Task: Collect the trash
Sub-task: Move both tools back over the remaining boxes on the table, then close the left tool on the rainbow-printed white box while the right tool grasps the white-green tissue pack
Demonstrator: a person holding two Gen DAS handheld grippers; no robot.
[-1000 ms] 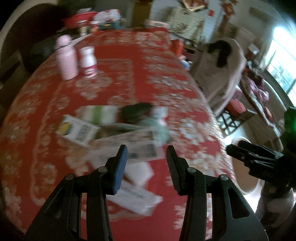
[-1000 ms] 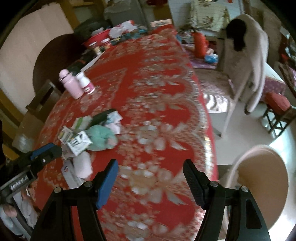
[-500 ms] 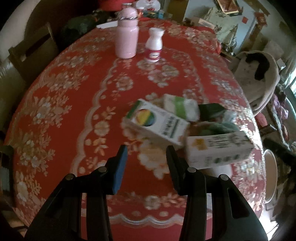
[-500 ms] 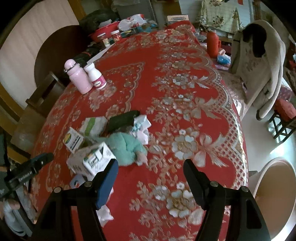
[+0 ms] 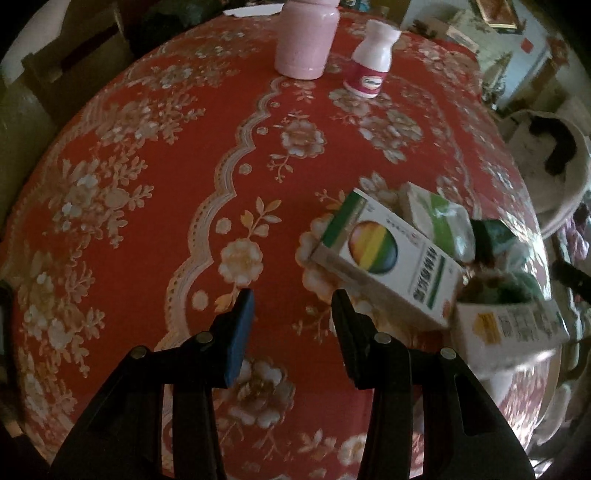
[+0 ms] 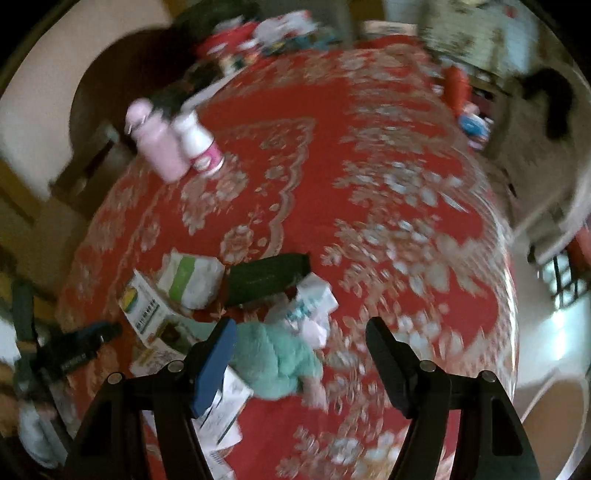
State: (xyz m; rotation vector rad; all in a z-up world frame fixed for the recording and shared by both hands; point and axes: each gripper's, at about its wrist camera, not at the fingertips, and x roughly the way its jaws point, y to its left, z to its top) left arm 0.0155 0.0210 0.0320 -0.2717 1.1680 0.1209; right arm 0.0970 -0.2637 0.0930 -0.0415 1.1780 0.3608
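Observation:
A heap of trash lies on the red flowered tablecloth (image 5: 155, 206). In the left wrist view a white carton with a rainbow circle (image 5: 384, 258) sits just right of my open, empty left gripper (image 5: 291, 301), with a green-and-white packet (image 5: 436, 218) and another white carton (image 5: 509, 328) behind it. In the blurred right wrist view my open, empty right gripper (image 6: 301, 330) hovers over a teal crumpled wad (image 6: 273, 358), beside a dark green wrapper (image 6: 266, 277), white paper (image 6: 314, 302) and the rainbow carton (image 6: 147, 310). The left gripper also shows there (image 6: 79, 343).
A pink bottle (image 5: 306, 37) and a white bottle with a pink label (image 5: 373, 59) stand at the far side of the table. A chair draped with a pale garment (image 5: 554, 162) stands at the right. More clutter (image 6: 266, 33) sits at the table's far end.
My left gripper has swung left and closer to the table, so the rainbow carton is now at its right. My right gripper has moved down and forward over the teal wad.

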